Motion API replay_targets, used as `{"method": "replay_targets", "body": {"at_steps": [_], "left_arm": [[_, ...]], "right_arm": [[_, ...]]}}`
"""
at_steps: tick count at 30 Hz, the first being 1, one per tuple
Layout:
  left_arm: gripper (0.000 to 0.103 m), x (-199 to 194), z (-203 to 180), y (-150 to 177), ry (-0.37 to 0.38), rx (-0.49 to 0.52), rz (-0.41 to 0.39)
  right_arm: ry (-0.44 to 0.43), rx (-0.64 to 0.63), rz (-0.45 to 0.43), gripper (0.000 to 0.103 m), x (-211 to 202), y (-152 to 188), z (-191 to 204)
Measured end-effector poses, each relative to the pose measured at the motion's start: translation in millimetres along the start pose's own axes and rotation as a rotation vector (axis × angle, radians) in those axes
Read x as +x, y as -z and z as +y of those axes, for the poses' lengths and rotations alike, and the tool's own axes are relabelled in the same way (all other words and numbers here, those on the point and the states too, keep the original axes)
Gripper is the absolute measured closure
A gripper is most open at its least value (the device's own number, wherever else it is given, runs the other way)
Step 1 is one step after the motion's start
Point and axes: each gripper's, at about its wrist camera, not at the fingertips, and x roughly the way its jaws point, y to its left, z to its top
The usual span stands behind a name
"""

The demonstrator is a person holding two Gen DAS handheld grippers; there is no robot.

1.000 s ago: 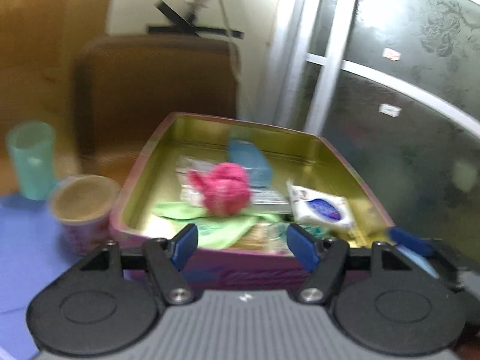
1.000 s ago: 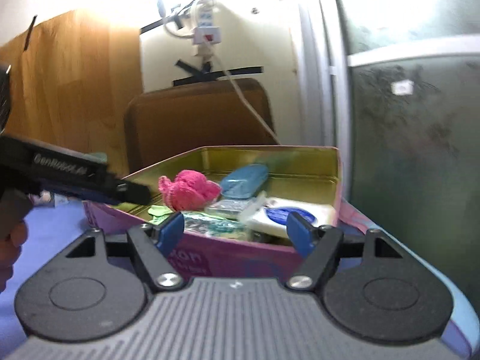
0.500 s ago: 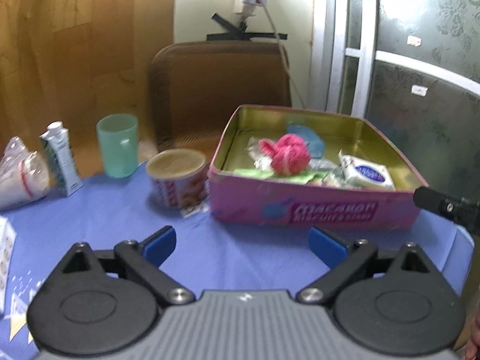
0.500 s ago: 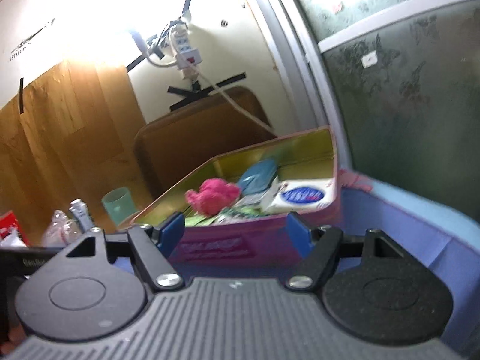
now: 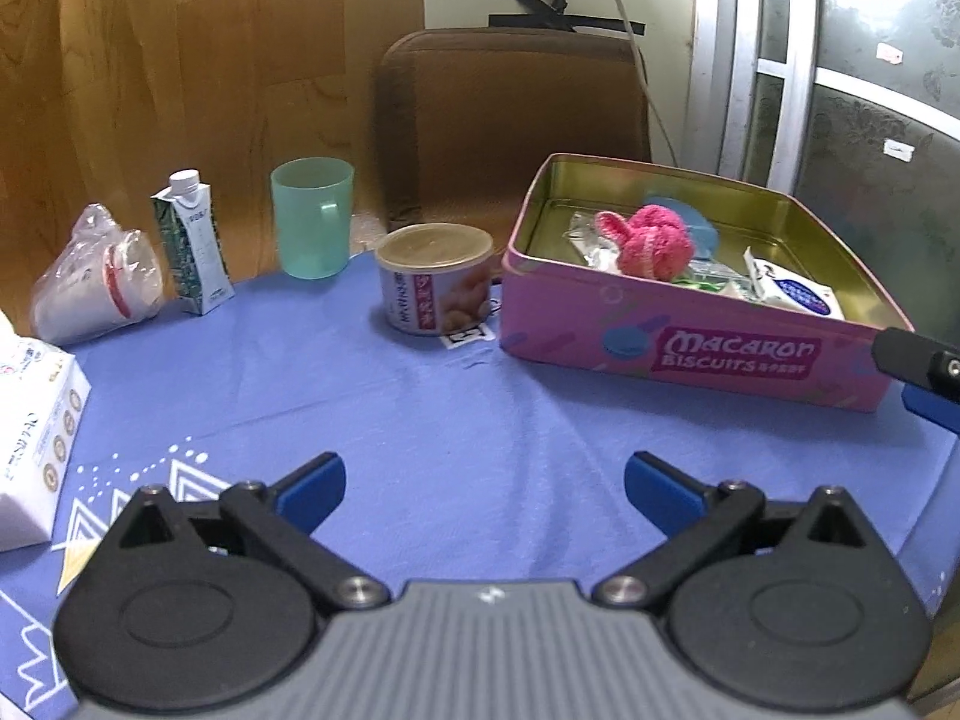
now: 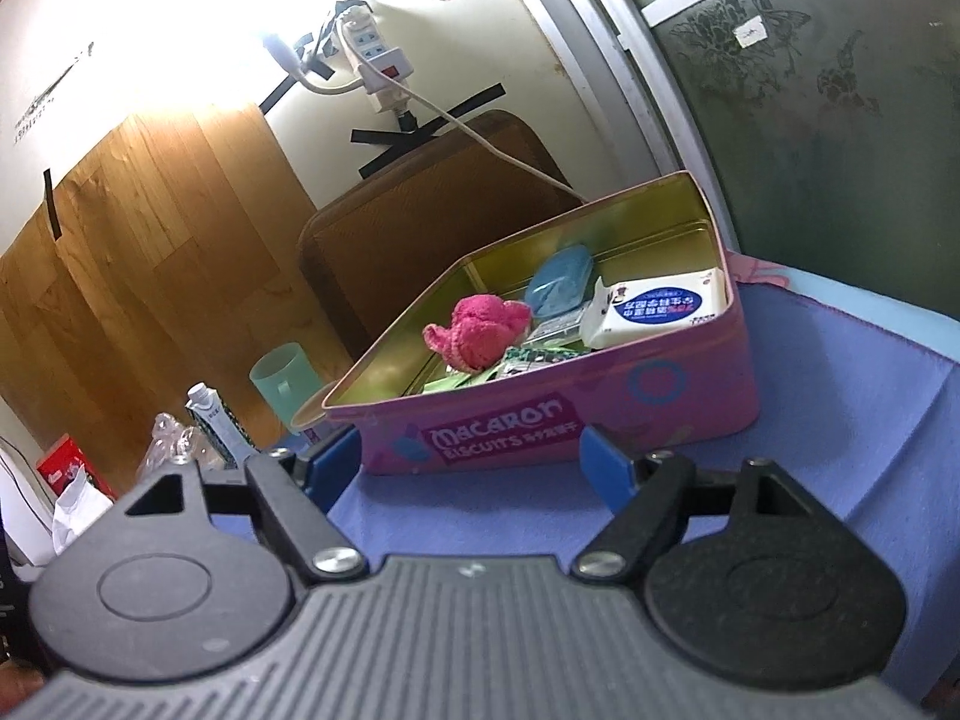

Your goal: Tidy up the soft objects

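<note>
A pink Macaron Biscuits tin stands open on the blue tablecloth, also in the right wrist view. Inside lie a pink knitted soft toy, a white tissue pack, a blue pouch and green wrappers. My left gripper is open and empty, well back from the tin over the cloth. My right gripper is open and empty, just in front of the tin's front wall; its tip shows in the left wrist view.
Left of the tin stand a food can, a green cup, a small carton and a plastic bag. A white box sits at the left edge. A brown chair stands behind the table.
Both grippers have pulled back from above the tin and tilted. The left gripper's jaws have opened wider. The soft toy stays in the tin.
</note>
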Motion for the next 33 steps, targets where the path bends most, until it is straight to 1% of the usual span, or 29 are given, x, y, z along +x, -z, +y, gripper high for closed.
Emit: {"method": "replay_targets", "body": {"at_steps": [6, 11, 16, 19, 29, 33], "left_arm": [[0.0, -2.7, 0.6, 2.0, -0.021, 0.02, -0.017], [0.0, -2.7, 1.2, 2.3, -0.024, 0.037, -0.015], [0.0, -2.2, -4.6, 2.4, -0.033, 0.076, -0.006], [0.0, -1.0, -7.2, 3.9, -0.024, 0.094, -0.001], [0.0, -1.8, -8.0, 4.5, -0.025, 0.104, -0.005], [0.0, -3.8, -7.2, 3.3, -0.039, 0.101, -0.019]], "right_arm": [[0.002, -0.009, 0.0, 0.02, -1.4, 2.4, 4.2], [-0.002, -0.009, 0.001, 0.02, -0.7, 1.5, 2.8], [0.002, -0.01, -0.004, 0.02, -0.5, 1.1, 2.1], [0.005, -0.005, -0.002, 0.02, 0.1, 1.7, 0.9], [0.014, 0.004, -0.008, 0.02, -0.7, 1.6, -0.5], [0.023, 0.003, -0.023, 0.02, -3.4, 2.5, 1.1]]}}
